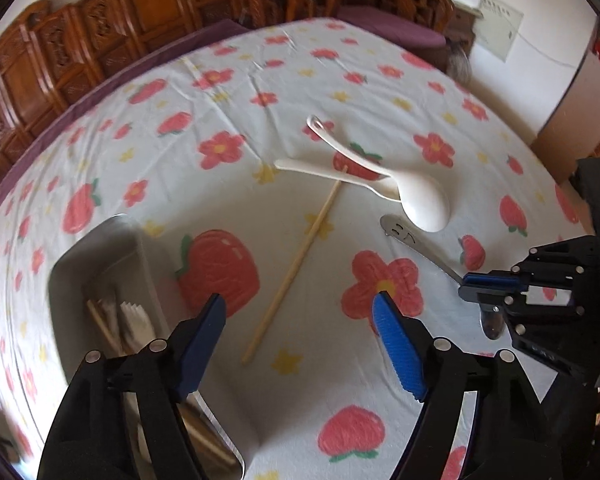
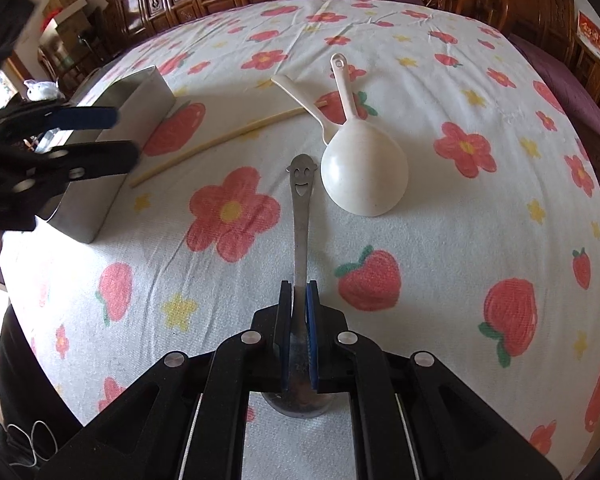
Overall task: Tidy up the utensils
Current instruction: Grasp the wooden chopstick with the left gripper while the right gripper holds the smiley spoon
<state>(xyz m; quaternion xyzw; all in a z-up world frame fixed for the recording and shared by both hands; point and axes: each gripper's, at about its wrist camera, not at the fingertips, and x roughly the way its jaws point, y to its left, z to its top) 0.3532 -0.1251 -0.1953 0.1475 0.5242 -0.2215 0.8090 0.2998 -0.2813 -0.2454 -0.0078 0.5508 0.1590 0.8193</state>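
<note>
My right gripper point(image 2: 299, 292) is shut on a metal spoon point(image 2: 300, 208) with a smiling face on its handle end; the bowl pokes out below the jaws. It also shows in the left wrist view point(image 1: 474, 286), holding the metal spoon point(image 1: 412, 240). My left gripper point(image 1: 300, 320) is open and empty, above the cloth beside the steel utensil box point(image 1: 96, 264). Two white ceramic spoons point(image 2: 360, 152) lie crossed, one over the other point(image 1: 420, 196). A single wooden chopstick point(image 1: 296, 268) lies between box and spoons point(image 2: 220, 140).
The box point(image 2: 140, 112) holds a chopstick and white utensils point(image 1: 134, 316). The table has a strawberry-and-flower cloth point(image 2: 460, 240). Carved wooden chairs point(image 1: 100, 28) line the far edge. The left gripper shows at the left of the right wrist view point(image 2: 100, 132).
</note>
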